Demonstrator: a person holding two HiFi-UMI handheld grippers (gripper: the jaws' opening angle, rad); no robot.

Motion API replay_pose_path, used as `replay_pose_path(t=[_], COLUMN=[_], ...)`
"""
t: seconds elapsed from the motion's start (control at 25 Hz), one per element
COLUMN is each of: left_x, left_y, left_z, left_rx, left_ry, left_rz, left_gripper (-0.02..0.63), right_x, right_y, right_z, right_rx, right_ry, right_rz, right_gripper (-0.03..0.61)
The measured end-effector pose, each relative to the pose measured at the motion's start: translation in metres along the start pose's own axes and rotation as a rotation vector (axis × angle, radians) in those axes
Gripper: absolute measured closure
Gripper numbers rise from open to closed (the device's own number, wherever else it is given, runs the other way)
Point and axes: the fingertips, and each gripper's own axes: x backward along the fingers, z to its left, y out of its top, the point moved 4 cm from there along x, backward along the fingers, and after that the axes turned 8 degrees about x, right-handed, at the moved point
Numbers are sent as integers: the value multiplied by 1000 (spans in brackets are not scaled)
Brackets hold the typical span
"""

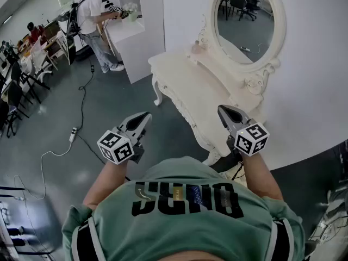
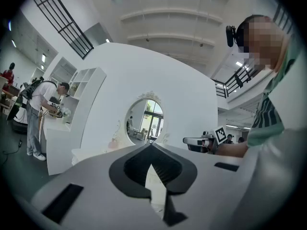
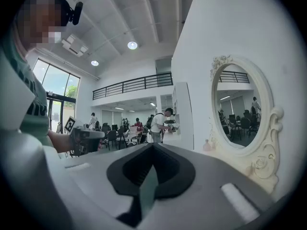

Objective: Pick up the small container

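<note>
Holding left tool point(image 1: 144, 116) and right tool point(image 1: 224, 110) level and toed in slightly. Both closed tip to tip, nothing between the jaws.

Seeing small container point(image 1: 197, 47) at far end of surface point(image 1: 187, 88), just beside left foot of oval mirror point(image 1: 249, 20), well apart from both tools. Lies ahead, between the two tool lines: right of right tool's line, left of left tool's line. Looks upright and pinkish. Too small to read shape or lid.

Judging right tool the nearer one, apparently above near end of surface. Left tool over floor point(image 1: 65, 162), off the surface's left edge.

Need to step in, open the jaws and swing right tool rightward along the bare top. Nothing in the way on surface between.

Tight on far and right sides, with mirror frame and white wall point(image 1: 304, 80) close behind container. Best to approach from near-left. Watch surface's far edge by container: risk of nudging it off. Cable point(image 1: 81, 105) on floor well left, no issue.
</note>
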Motion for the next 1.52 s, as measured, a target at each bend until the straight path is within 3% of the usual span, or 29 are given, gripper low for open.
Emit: replay_pose_path(t=[0.6, 1.2, 1.52], left_x=[-13, -55, -51], left_y=[-8, -43, -51], left_z=[-17, -73, -43], left_rx=[-6, 20, 53], left_ry=[4, 44, 88], left_rz=[9, 4, 39], left_gripper=[611, 611, 611], right_x=[13, 54, 9], right_y=[0, -11, -33], right_z=[-11, -40, -38], right_rx=[-5, 34, 6], right_ry=[-6, 92, 148], right_rz=[-6, 17, 49], right_gripper=[569, 569, 568])
